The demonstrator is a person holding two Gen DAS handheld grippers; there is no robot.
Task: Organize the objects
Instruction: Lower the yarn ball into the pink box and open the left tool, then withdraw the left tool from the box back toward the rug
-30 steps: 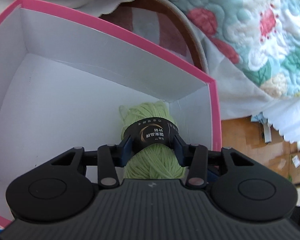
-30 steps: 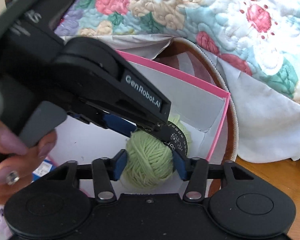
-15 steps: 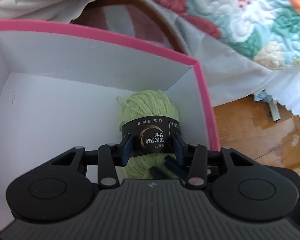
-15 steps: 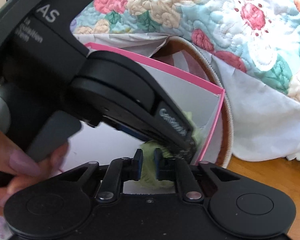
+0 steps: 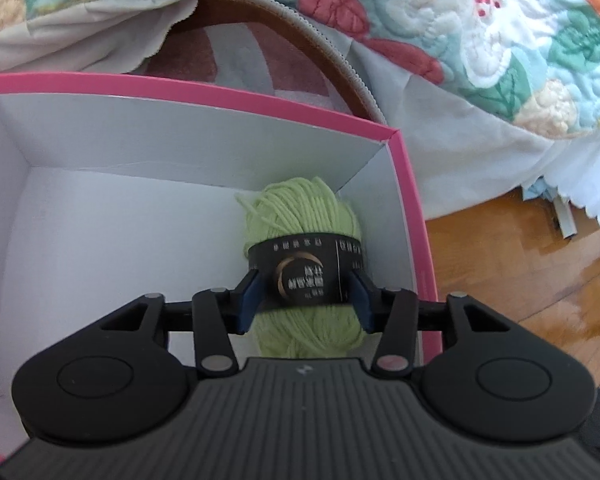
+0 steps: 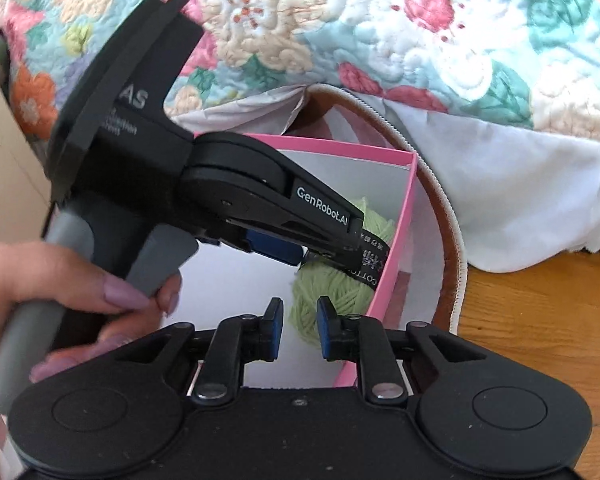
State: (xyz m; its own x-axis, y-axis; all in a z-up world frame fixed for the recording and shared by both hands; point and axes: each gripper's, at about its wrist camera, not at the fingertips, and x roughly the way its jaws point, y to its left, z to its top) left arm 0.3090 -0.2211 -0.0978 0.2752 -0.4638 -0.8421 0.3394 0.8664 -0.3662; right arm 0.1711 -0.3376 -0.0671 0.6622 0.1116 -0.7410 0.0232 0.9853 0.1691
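A skein of light green yarn with a black paper band lies on the white floor of a pink-edged box, tucked into the corner at about two o'clock in the left wrist view. The left gripper reaches down into the box with a blue pad on either side of the band; its jaws have just been opening, and I cannot tell whether the pads still press on the yarn. A hand holds its grey grip at nine o'clock in the right wrist view. The right gripper hangs over the box's near edge, jaws drawn close together with nothing between them, the yarn just beyond its tips. A flowered quilt fills twelve o'clock, wooden floor at three.
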